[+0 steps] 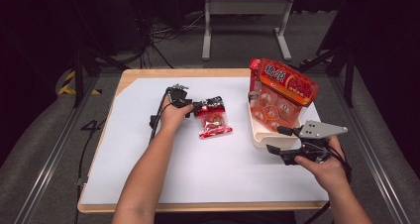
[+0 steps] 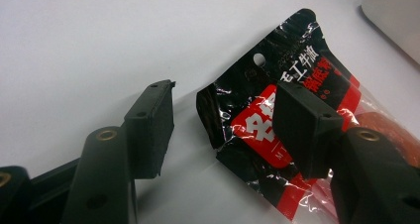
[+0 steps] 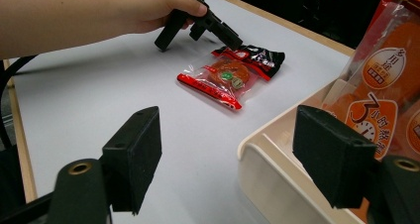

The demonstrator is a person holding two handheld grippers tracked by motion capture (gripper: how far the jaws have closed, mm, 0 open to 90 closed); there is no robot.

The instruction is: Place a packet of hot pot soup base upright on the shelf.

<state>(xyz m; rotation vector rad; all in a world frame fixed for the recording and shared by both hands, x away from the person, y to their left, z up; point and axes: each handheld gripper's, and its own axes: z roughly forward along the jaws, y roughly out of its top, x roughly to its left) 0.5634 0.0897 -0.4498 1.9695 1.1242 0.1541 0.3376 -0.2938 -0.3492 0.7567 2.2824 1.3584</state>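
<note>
lying flat on the white sheet (image 1: 198, 169) that covers the desk (image 1: 130, 75), the small snack packet (image 1: 214, 121) has a black header at its far end and a clear body with a red lower edge, through which a round orange piece shows. it sits left of the cream tray (image 1: 260, 135), apart from it. the left gripper (image 1: 197, 106) is at the packet's black header: in the left gripper view one black jaw lies over the printed header and the other stands off to the side over bare white sheet, so the corner of the header with its punched hole falls in the gap. the pads do not press the packet from both sides, so this gripper is released, with nothing clamped. the left hand (image 1: 174, 114) wraps the handle on the side of the packet away from the tray.

the tray stands nearer the right edge of the desk than the packet does, and a big orange-red bag (image 1: 282, 92) leans upright inside it, taller than the tray's wall. the right gripper (image 1: 277, 140) is at the tray's near corner, held by the right hand (image 1: 324, 164). in the right gripper view its two jaws stand wide apart, one over the white sheet and one in front of the tray's rim and the bag, gripping nothing.
</note>
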